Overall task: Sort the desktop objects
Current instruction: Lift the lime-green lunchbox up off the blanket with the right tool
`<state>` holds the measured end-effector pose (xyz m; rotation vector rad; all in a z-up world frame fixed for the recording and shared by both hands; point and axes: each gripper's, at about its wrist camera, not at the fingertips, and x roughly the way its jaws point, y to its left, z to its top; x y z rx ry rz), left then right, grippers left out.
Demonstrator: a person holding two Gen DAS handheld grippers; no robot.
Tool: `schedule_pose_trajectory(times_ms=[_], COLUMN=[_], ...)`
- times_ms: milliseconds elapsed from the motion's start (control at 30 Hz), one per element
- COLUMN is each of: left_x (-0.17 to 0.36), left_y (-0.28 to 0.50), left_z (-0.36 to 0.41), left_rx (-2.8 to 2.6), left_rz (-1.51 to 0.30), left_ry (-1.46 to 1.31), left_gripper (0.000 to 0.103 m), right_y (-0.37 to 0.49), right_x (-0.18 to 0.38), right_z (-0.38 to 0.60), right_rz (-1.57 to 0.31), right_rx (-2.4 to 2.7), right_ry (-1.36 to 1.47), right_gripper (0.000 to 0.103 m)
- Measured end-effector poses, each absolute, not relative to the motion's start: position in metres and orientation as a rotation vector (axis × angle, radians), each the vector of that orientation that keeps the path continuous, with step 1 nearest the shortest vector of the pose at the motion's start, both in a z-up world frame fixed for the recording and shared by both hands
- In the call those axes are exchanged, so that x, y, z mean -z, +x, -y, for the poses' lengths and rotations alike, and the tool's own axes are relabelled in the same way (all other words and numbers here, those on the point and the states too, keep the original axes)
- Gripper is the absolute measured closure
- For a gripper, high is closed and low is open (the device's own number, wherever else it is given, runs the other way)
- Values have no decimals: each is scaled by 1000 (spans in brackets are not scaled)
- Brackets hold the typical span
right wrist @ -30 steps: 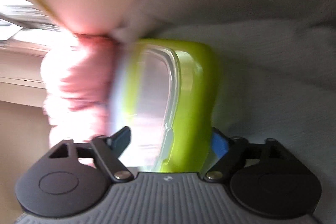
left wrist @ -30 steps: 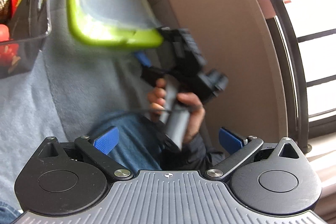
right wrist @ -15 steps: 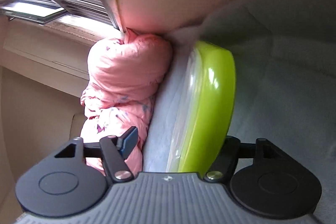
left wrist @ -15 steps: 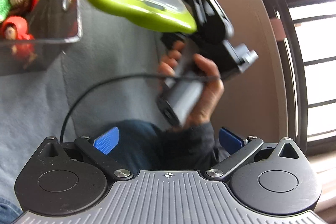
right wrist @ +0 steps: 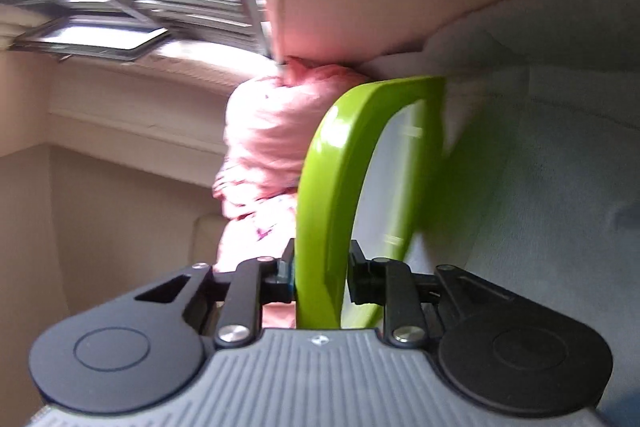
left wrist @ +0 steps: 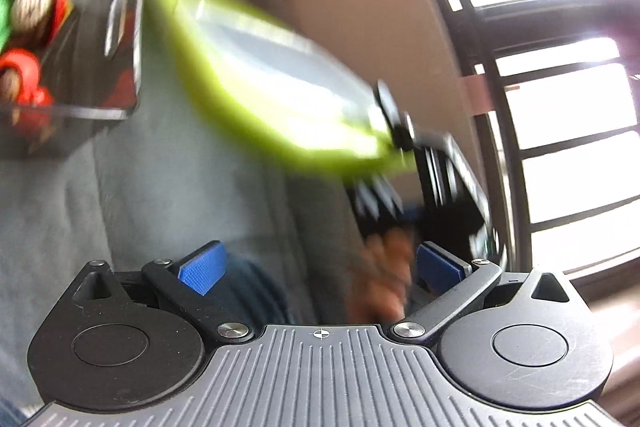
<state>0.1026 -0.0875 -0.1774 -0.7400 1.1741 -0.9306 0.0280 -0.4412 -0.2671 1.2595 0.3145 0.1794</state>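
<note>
My right gripper (right wrist: 320,273) is shut on the rim of a lime-green lid with a clear centre panel (right wrist: 332,187), held edge-on in the air. In the left wrist view the same green lid (left wrist: 260,79) is blurred, carried by the right gripper (left wrist: 400,135) just right of a clear plastic bin (left wrist: 80,83) that holds red and green toys (left wrist: 24,79). My left gripper (left wrist: 320,267) is open and empty, low over the grey cloth (left wrist: 140,187).
A tan headboard or wall panel (left wrist: 360,7) rises behind the grey cloth. A barred window (left wrist: 560,87) is at the right. A pink bundle of bedding (right wrist: 260,155) lies beyond the lid in the right wrist view.
The right gripper has carried the green lid lower and to the right in the left wrist view, and turned it. The left gripper has stayed open in place.
</note>
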Motion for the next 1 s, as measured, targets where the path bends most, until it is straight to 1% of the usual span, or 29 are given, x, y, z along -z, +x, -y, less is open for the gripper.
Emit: schedule_pose_trajectory(times_ms=[133, 267, 400, 500, 667, 767, 800, 833, 900, 933, 967, 1000], left_x=[186, 201, 206, 222, 255, 257, 253, 246, 233, 229, 225, 221], left_y=[103, 105, 116, 136, 165, 171, 172, 172, 172, 172, 172, 172], left_z=[86, 90, 114, 146, 189, 199, 201, 204, 208, 210, 212, 214], left_rx=[979, 973, 892, 943, 904, 885, 888, 904, 947, 969, 991, 1013], left_rz=[-1181, -1207, -1228, -1309, -1432, -1449, -1441, -1422, -1396, -1394, -1395, -1396], left_ry=[-824, -863, -717, -696, -788, -869, -865, -846, -814, -813, -817, -821], left_gripper=[0, 0, 0, 0, 0, 0, 1, 3, 20, 40, 51, 53], right_y=[-31, -78, -95, -99, -100, -98, -98, -98, -97, -96, -95, -93], right_x=[254, 259, 260, 271, 272, 266, 265, 264, 260, 259, 258, 258], right_z=[448, 471, 494, 505, 513, 511, 509, 506, 501, 497, 493, 487], right_rz=[-331, -323, -272, -249, -212, -206, -202, -194, -173, -162, -153, -147], right_rx=[-244, -227, -154, -140, -93, -50, -36, -18, 45, 87, 120, 150], right_ry=[1227, 1308, 1307, 1360, 1362, 1306, 1287, 1271, 1233, 1210, 1193, 1180], right_gripper=[74, 74, 74, 74, 74, 74, 73, 69, 64, 58, 49, 45])
